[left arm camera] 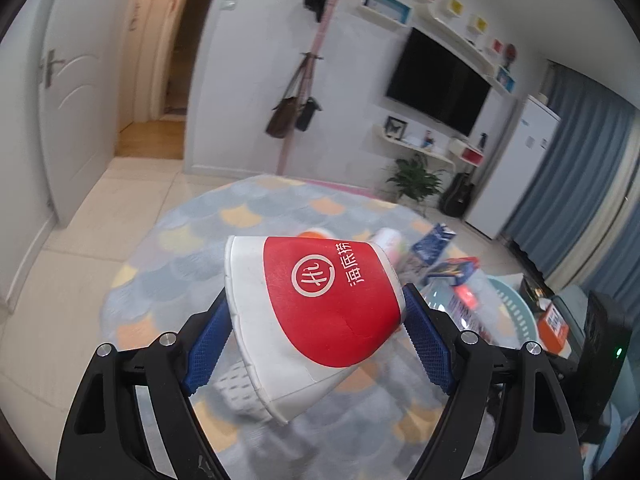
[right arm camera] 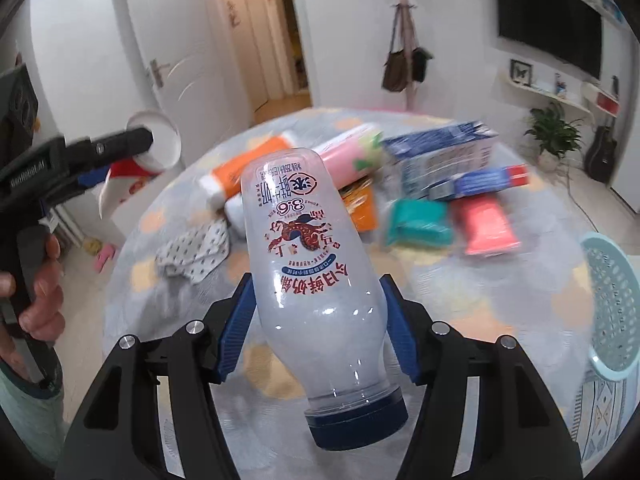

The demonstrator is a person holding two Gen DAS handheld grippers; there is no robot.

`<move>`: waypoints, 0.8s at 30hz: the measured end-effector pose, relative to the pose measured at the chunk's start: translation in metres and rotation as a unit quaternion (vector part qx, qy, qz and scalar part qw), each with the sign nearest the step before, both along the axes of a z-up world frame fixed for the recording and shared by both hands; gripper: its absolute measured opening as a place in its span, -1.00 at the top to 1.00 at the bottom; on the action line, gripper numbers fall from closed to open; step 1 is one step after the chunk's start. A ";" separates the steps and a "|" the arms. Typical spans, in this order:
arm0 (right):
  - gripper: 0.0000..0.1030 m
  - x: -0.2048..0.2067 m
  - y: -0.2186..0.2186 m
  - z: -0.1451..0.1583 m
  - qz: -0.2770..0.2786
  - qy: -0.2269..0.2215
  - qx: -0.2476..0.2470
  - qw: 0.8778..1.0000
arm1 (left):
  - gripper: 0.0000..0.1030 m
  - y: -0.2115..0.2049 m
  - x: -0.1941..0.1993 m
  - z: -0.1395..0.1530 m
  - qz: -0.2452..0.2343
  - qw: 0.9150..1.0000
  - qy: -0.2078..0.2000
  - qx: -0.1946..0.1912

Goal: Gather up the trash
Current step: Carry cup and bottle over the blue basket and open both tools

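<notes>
Paper cup (left arm camera: 320,312): red and white, lying sideways, clamped between the blue pads of the left gripper (left arm camera: 316,332), raised above the rug
Left gripper jaws: set wide, pressed against both sides of the cup; also seen from the right wrist view at far left (right arm camera: 120,148), held by a hand (right arm camera: 36,292)
Plastic bottle (right arm camera: 312,272): clear, milky inside, printed label, dark blue cap pointing toward the camera, base tilted away
Right gripper (right arm camera: 316,324) jaws: closed onto the bottle body, blue pads touching both flanks
Remaining litter on rug (right arm camera: 500,280): orange and white tube (right arm camera: 248,168), pink carton (right arm camera: 348,148), blue and white carton (right arm camera: 440,152), teal packet (right arm camera: 416,220), red packet (right arm camera: 488,224), spotted cloth (right arm camera: 192,252), all blurred, grouped beyond the bottle
Basket (right arm camera: 612,300): pale blue, perforated wall, at right edge, apart from the litter
Rug: round, scale pattern in grey, blue and orange
Background: white door (right arm camera: 160,52), coat stand with bags (left arm camera: 304,92), wall television (left arm camera: 440,84), potted plant (left arm camera: 416,180)
</notes>
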State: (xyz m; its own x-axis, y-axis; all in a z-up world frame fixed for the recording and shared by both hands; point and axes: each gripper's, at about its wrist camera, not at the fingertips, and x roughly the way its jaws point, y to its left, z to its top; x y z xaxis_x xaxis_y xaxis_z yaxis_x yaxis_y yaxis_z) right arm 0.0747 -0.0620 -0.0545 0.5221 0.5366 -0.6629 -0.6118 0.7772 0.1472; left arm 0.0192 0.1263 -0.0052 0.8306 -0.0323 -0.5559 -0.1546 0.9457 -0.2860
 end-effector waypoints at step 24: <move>-0.13 0.107 -0.256 0.007 -0.354 0.023 0.070 0.932 | -0.54 -0.240 0.148 0.019 -0.239 0.970 -0.015 0.047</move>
State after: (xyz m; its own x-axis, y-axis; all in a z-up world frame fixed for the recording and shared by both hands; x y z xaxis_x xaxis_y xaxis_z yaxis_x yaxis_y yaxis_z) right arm 0.1819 -0.3177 -0.0480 0.7506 0.1515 -0.6432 0.0571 0.9549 0.2915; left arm 0.1668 -0.1133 0.0134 0.7487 -0.3682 -0.5512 0.3144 0.9293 -0.1937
